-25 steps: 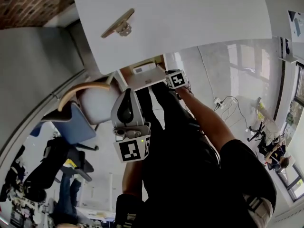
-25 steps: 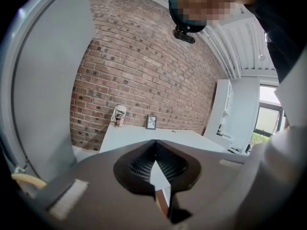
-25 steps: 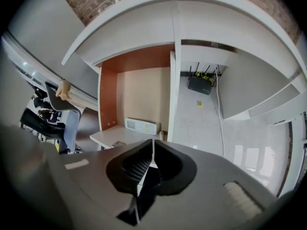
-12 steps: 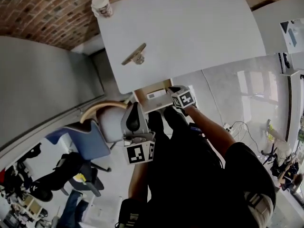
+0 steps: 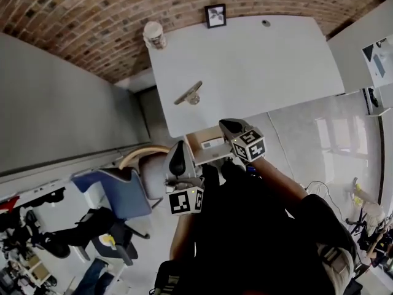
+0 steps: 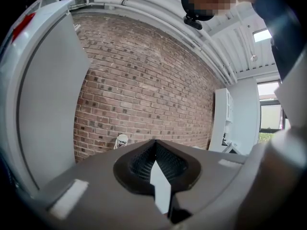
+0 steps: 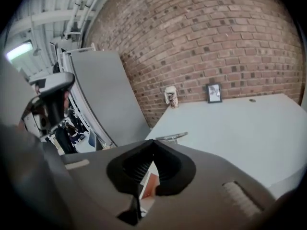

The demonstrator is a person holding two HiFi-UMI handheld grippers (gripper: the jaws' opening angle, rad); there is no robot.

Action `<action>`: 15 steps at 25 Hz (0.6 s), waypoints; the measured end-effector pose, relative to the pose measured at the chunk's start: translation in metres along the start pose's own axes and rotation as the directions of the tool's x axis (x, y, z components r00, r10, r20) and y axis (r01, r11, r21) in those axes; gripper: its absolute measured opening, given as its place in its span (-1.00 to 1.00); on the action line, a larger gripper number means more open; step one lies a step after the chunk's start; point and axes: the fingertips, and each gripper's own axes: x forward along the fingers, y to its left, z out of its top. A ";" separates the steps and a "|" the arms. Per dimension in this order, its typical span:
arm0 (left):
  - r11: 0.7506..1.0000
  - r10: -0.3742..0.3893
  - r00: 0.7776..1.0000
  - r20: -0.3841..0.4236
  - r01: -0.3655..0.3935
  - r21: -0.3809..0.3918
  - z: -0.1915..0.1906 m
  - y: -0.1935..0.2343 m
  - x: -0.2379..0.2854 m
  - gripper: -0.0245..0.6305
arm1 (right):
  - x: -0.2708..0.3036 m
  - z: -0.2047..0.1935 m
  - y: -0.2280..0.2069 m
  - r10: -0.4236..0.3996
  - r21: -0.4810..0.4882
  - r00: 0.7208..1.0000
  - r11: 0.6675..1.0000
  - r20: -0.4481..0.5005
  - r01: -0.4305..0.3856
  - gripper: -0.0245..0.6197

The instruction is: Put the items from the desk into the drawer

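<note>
A white desk (image 5: pixel 258 72) carries a paper cup (image 5: pixel 154 34), a small picture frame (image 5: pixel 215 15) and a flat metal-and-wood tool (image 5: pixel 189 94). Under the desk's near edge a wooden drawer (image 5: pixel 198 141) stands open with a white item (image 5: pixel 212 143) in it. My right gripper (image 5: pixel 227 125) hovers over the drawer, shut and empty. My left gripper (image 5: pixel 176 147) is beside it, left of the drawer, also shut on nothing. The right gripper view looks across the desk (image 7: pixel 249 128) at the tool (image 7: pixel 171 137), cup (image 7: pixel 171 96) and frame (image 7: pixel 214 93). The cup (image 6: pixel 122 140) also shows in the left gripper view.
A brick wall (image 5: pixel 92 23) runs behind the desk. A grey partition (image 5: pixel 61 103) stands to the left. A blue chair (image 5: pixel 113 189) and a pale chair with a wooden back (image 5: pixel 144 155) sit close to my left gripper. A white cabinet (image 5: pixel 377 48) is at the right.
Both grippers have risen, the right one much more, coming up from the drawer to the desk's edge. The head view tilted up, bringing the cup and frame into sight.
</note>
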 end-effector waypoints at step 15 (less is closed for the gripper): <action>0.999 0.038 0.999 0.024 -0.038 0.004 0.006 0.002 -0.009 -0.88 | -0.074 0.062 0.067 0.059 -0.215 0.972 0.977 0.225 -0.010 -0.91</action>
